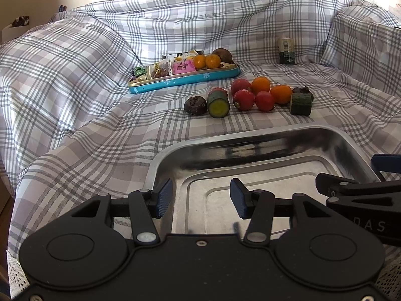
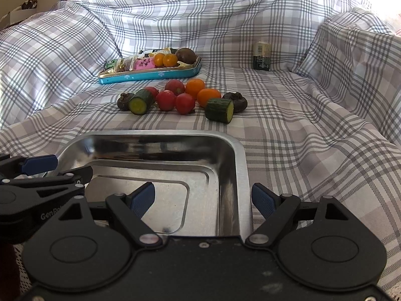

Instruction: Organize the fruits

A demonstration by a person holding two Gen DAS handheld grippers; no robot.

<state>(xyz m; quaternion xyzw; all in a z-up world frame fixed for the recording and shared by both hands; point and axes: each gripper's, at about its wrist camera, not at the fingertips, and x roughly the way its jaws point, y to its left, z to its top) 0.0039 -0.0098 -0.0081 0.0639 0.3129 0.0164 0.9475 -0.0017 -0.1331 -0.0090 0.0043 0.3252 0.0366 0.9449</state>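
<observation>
Both my left gripper and right gripper hover spread and empty over the steel tray's near edge, ready for the fruit pile beyond.

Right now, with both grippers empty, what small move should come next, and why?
Probably reach the right gripper forward to the nearer cucumber piece: both grippers are open, the steel tray holds nothing, and all loose produce lies on the cloth beyond it.

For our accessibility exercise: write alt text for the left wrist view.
Open left tongs hover over an empty steel tray on a plaid cloth. Beyond lie loose fruits, then a blue tin of snacks.
</observation>
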